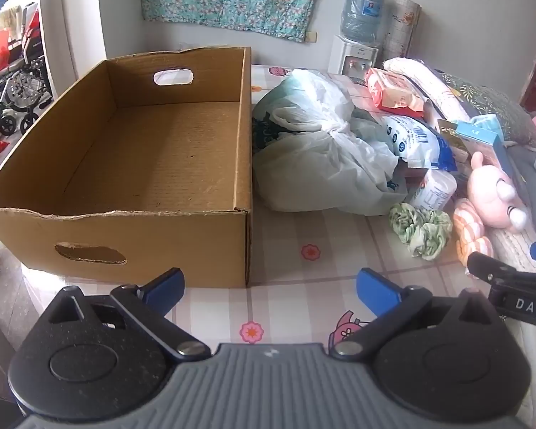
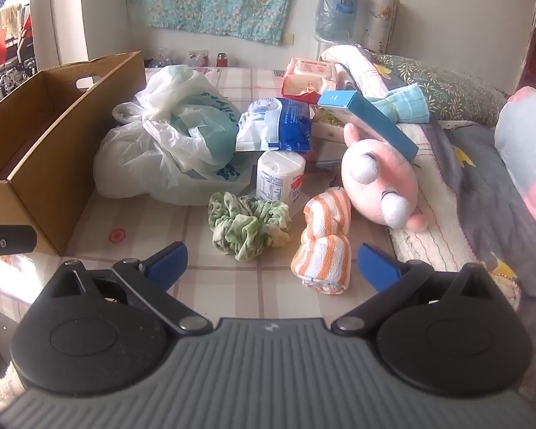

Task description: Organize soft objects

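Left hand-held gripper (image 1: 269,286) hovering low over the checked sheet (image 1: 303,236) of the bed, blue fingers spread wide, nothing between them. Straight ahead and to its left, an open cardboard box (image 1: 125,164), bare inside, handle cut-outs in the near and far walls. Just right of the box, touching its side, a knotted white plastic bag (image 1: 314,143).

Right hand-held gripper (image 2: 271,262) also spread apart and holding nothing, poised above the sheet in front of the soft things. Green scrunchie (image 2: 248,227) lying flat on the sheet just beyond the left finger. Beside it to the right, an orange-and-white striped cloth (image 2: 323,246), twisted into a bundle, its near end close to the right finger (image 2: 377,268) but not touching it. Behind the cloth, a pink plush toy (image 2: 378,182) leaning against a folded blanket edge (image 2: 443,225). A blue carton (image 2: 368,121) resting across the plush's top. White tub (image 2: 280,177) standing upright behind the scrunchie, blue-and-white packet (image 2: 273,125) beyond it. Wet-wipes pack (image 2: 309,78) further back, light blue towel (image 2: 407,107) on the bedding to the right. Water jug (image 2: 336,10) against the far wall.
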The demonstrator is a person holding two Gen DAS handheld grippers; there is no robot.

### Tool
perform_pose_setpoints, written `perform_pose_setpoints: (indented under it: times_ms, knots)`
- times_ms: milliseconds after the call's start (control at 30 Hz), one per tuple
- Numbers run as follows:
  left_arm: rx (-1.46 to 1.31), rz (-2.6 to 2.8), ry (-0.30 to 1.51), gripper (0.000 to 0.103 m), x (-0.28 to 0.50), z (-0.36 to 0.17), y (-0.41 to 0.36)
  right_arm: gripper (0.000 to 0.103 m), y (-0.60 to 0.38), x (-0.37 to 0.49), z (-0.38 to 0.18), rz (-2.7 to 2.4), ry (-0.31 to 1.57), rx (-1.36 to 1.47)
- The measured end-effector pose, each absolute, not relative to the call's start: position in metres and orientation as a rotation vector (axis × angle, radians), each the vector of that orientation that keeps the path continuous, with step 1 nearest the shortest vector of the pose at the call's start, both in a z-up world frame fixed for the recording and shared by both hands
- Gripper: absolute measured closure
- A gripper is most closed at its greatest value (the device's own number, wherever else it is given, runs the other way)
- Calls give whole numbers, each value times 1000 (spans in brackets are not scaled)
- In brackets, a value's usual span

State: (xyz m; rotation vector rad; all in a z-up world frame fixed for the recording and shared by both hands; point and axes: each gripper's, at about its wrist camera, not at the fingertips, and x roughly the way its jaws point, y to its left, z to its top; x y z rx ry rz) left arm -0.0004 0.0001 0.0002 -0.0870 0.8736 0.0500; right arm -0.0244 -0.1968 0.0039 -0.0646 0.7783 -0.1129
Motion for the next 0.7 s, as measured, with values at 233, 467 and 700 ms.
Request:
perform_pose_setpoints:
  times_ms: [233, 467, 700]
  knots:
    - [-100, 58, 869, 0, -6, 5, -15, 1, -195, -26, 7, -121, 782, -74]
    - [-87, -2, 880, 0, 0, 3, -7, 1, -194, -26, 13, -126, 781, -74]
    - [-75, 2, 876, 0, 1, 4, -8, 1, -195, -25, 8, -130, 780, -72]
